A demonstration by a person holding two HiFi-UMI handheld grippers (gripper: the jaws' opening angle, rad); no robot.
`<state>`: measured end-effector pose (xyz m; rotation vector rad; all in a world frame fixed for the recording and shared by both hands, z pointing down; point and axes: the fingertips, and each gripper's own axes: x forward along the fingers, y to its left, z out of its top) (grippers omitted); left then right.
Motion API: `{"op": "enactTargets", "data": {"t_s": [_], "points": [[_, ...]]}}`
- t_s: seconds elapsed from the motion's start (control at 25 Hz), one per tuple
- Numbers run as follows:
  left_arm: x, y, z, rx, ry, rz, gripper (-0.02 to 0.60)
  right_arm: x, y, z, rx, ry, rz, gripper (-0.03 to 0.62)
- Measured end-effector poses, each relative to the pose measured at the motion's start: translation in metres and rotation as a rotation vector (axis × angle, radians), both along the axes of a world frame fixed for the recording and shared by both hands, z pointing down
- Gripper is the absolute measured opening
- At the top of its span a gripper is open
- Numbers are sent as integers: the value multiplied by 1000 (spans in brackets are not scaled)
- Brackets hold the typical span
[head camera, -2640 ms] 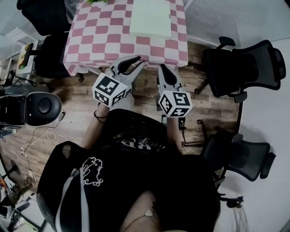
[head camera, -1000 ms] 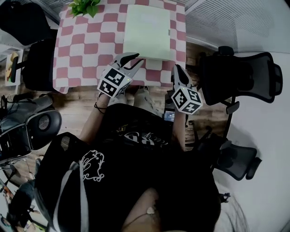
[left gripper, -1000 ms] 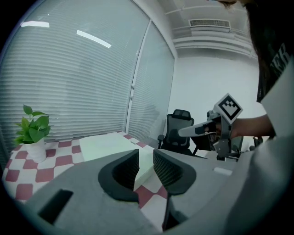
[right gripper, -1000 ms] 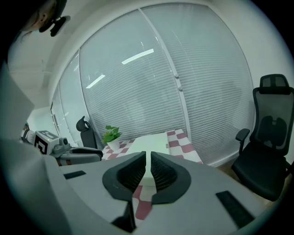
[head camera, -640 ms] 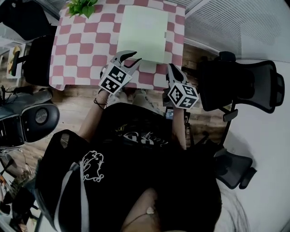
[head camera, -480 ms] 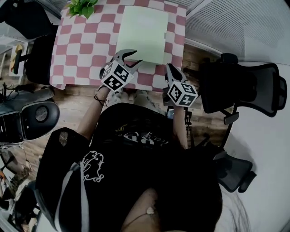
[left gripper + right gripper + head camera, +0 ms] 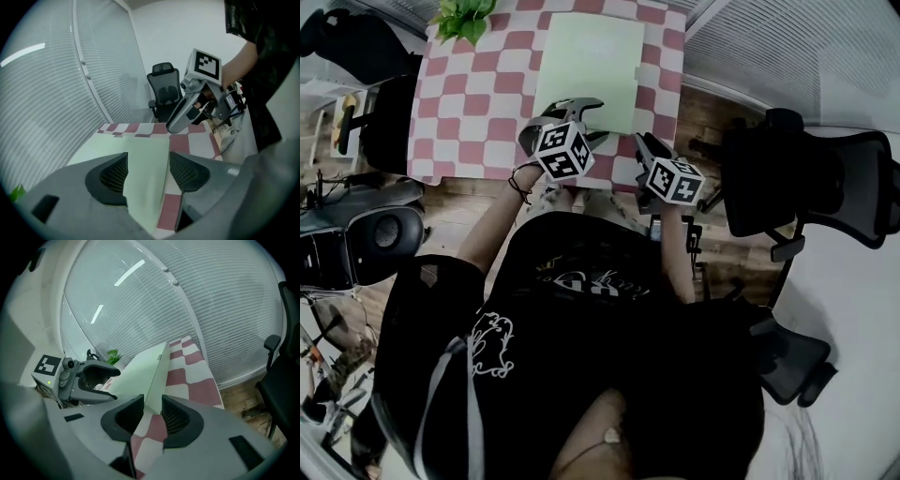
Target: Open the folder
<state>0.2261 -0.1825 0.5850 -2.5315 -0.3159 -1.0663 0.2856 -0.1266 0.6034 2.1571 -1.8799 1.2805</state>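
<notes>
A pale green folder [image 7: 586, 66] lies shut and flat on the pink-and-white checked table [image 7: 455, 103]. My left gripper [image 7: 584, 114] hovers at the folder's near edge, its jaws opening. In the left gripper view the left gripper [image 7: 147, 172] stands wide apart, with the folder's near corner [image 7: 145, 187] showing between the pads, untouched. My right gripper [image 7: 643, 146] is just right of it at the table's near edge. In the right gripper view the right gripper [image 7: 152, 417] has a narrow gap, and the folder's corner [image 7: 154, 380] lies just past the tips, not pinched.
A potted plant [image 7: 464, 14] stands at the table's far left corner. Black office chairs are on the right [image 7: 806, 178] and the left [image 7: 389, 122]. A wall of white blinds [image 7: 225, 310] runs beside the table. Wooden floor lies below the table's near edge.
Both grippers came forward and down from in front of the person to the folder's near edge. The left gripper rolled over and its jaws spread wider.
</notes>
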Motion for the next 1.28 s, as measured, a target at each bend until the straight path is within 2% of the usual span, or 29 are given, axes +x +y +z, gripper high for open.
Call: {"op": "enactTargets", "data": {"t_s": [0.2,0.4,0.64,0.72,0.88,1.04,1.28], "points": [[17,9,11,20,-42,58,291,-6,-4,15,-9,-94,16,92],[26,14,21,28,-78,73,291,0,-1,23,-22,-117,36,92],[25,12,39,122,-144,107,293,-2,-3,24,2,-168,75,92],[26,11,39,110,-145,92,293,-3,-3,26,-9,-162,68,92],[23,9,36,57,-137,68,287,-3,8,45,-128,-31,7,92],[20,10,32,-2,-131,59,235,-7,6,41,-103,-32,1,92],[15,16,29,-29,-144,80,193,0,2,25,-57,-39,20,92]]}}
